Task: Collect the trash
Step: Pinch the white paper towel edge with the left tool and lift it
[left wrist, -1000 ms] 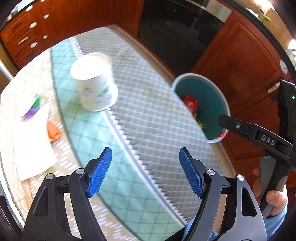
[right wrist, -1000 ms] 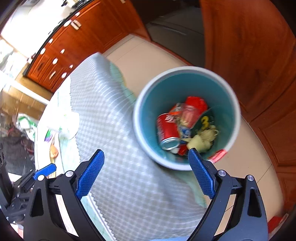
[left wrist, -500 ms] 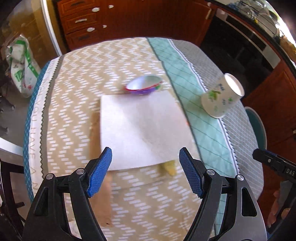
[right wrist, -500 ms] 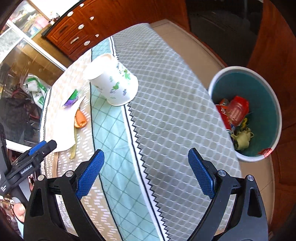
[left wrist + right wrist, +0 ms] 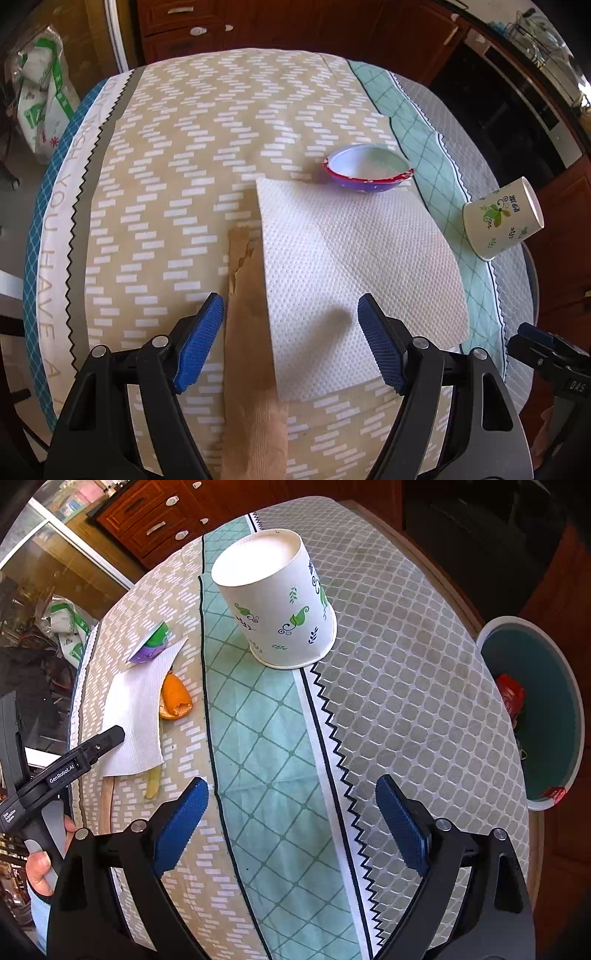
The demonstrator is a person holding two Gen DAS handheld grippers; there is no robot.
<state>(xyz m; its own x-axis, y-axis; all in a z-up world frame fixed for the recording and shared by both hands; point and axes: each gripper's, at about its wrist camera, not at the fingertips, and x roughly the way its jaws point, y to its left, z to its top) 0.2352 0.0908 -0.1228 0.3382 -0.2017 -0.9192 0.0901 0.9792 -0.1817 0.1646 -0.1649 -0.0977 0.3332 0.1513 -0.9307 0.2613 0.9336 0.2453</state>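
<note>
- Here the left gripper [image 5: 290, 341] hangs over the table [image 5: 192, 155] with its blue pads spread wide and nothing between them, tipped steeply downward
- Directly under and just ahead of that gap lies the white paper napkin [image 5: 354, 266], flat on the tablecloth; its left edge runs from the gripper away toward the far edge of the table, and a strip of brown paper [image 5: 251, 332] lies alongside and partly under that edge
- At the napkin's far corner sits a small purple and red cup [image 5: 367, 171], touching or just beside the napkin; I cannot tell which
- The right gripper [image 5: 293, 821] is likewise spread and empty, over the green band of the cloth; the overturned paper cup [image 5: 277, 602] stands straight ahead of it, nearer the far edge, mouth down
- An orange peel [image 5: 173, 698] pokes out from under the napkin's right edge in the right wrist view, and a pale yellowish scrap [image 5: 153, 782] shows at the napkin's near corner
- The teal bin [image 5: 535, 716] stands on the floor off the table's right edge, already holding red packaging
- By my reading the left gripper is nearer the napkin and the right nearer the paper cup, so each has its own target; the napkin lies flat, so a pinch would likely need an edge or a bunching of the sheet
</note>
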